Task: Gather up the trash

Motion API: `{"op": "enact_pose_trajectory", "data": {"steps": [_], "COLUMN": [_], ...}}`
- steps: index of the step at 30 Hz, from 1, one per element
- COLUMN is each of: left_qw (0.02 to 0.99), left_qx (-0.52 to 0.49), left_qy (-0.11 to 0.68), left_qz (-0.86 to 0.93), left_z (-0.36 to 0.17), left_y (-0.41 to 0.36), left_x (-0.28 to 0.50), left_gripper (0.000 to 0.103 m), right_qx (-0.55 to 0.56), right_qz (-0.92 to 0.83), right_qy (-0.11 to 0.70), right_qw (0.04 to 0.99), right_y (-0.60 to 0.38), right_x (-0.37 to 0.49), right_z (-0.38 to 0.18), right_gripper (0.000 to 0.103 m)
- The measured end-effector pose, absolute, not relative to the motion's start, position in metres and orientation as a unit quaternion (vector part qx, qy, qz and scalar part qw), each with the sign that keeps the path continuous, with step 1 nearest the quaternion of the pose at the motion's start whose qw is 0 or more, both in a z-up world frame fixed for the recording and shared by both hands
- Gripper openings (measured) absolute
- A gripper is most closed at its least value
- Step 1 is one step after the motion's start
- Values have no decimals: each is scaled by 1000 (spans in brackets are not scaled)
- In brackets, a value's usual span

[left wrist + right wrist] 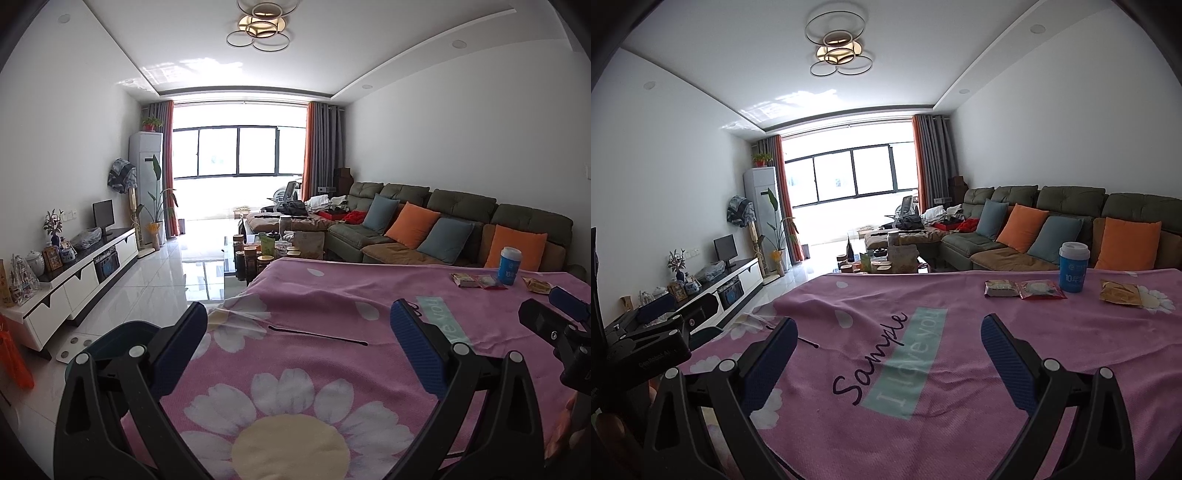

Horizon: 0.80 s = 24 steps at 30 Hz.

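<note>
Three snack wrappers lie at the far right of the pink flowered cloth (886, 406): a brownish one (1000, 288), a red and white one (1039, 289) and a yellow one (1119, 293). A blue and white cup (1073, 267) stands upright between them. In the left wrist view the wrappers (476, 280) and the cup (510, 266) show at the far right. My left gripper (299, 325) is open and empty above the cloth's left part. My right gripper (889, 332) is open and empty, well short of the wrappers. A dark green bin (110, 336) sits on the floor left of the table.
A green sofa (1052, 221) with orange and blue cushions stands behind the table. A cluttered coffee table (273, 247) is beyond the far edge. A white TV cabinet (85, 277) runs along the left wall. The right gripper's body (554, 325) shows in the left wrist view.
</note>
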<state>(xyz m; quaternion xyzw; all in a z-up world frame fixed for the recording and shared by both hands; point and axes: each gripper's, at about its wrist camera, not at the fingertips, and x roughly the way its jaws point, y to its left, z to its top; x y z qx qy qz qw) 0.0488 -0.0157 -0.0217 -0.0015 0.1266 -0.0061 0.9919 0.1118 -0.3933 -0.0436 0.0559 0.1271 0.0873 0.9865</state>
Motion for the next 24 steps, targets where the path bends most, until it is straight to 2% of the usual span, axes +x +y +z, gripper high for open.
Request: {"op": "enact_pose_trajectory", "data": {"steps": [24], "left_qw": [992], "left_qx": [0], "left_qy": [123], "left_qz": [-4], "left_z": [-21], "left_y": [-15], "left_x": [46], "left_gripper": [97], "right_qx": [56], "right_qz": [86], "right_qy": [126], "right_qw": [987], "right_y": [-394], "right_x": [111], "right_z": [-43], "right_gripper": [96]}}
